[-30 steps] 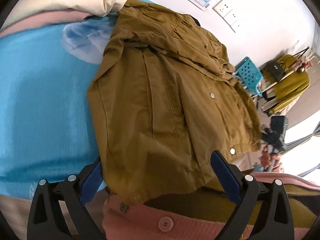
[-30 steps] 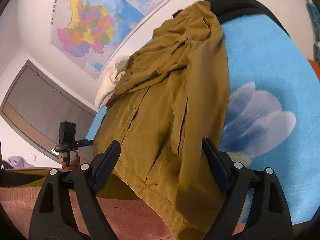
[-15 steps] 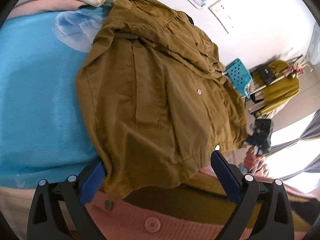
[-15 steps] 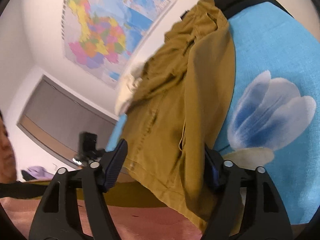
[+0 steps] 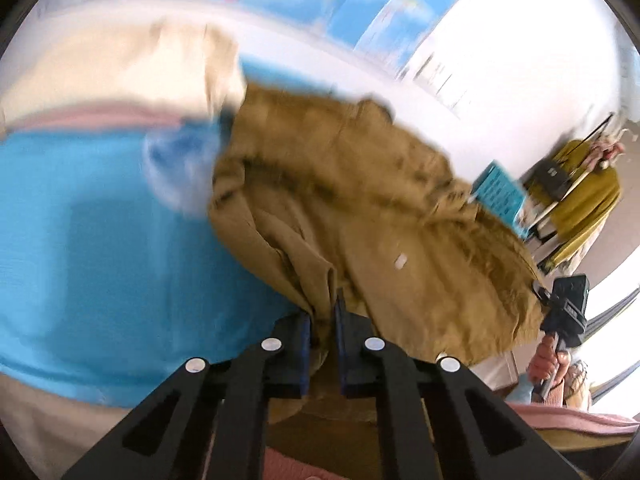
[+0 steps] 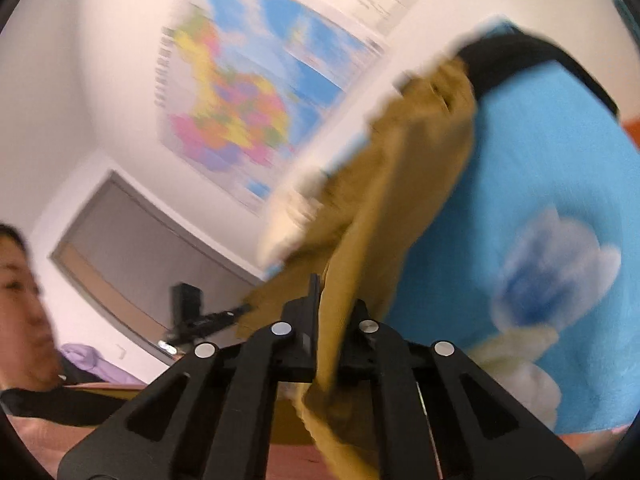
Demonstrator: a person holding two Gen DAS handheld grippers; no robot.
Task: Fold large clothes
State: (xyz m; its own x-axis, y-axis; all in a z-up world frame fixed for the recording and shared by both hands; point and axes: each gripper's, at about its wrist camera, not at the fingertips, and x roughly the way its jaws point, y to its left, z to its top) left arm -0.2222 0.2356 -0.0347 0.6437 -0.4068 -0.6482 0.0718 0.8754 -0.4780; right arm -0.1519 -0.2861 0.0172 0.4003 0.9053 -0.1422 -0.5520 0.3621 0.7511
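An olive-brown jacket [image 5: 360,200] lies on a bright blue bed cover [image 5: 100,240]. My left gripper [image 5: 322,316] is shut on the jacket's near hem, and the cloth bunches up between its blue pads. In the right wrist view the same jacket [image 6: 400,184] stretches away toward the wall. My right gripper [image 6: 330,300] is shut on another part of its near edge, with a fold of cloth hanging down in front of the fingers. Both views are blurred by motion.
A cream pillow [image 5: 120,68] and a pink fabric [image 5: 100,116] lie at the bed's far left. A map [image 6: 248,92] hangs on the wall. A blue basket [image 5: 500,184] and a rack with a yellow garment [image 5: 588,200] stand to the right. A person [image 6: 20,304] is at left.
Both grippers went from wide open around the jacket's hem to shut on it. Both have lifted and tilted up, pulling the near edge of the jacket off the bed.
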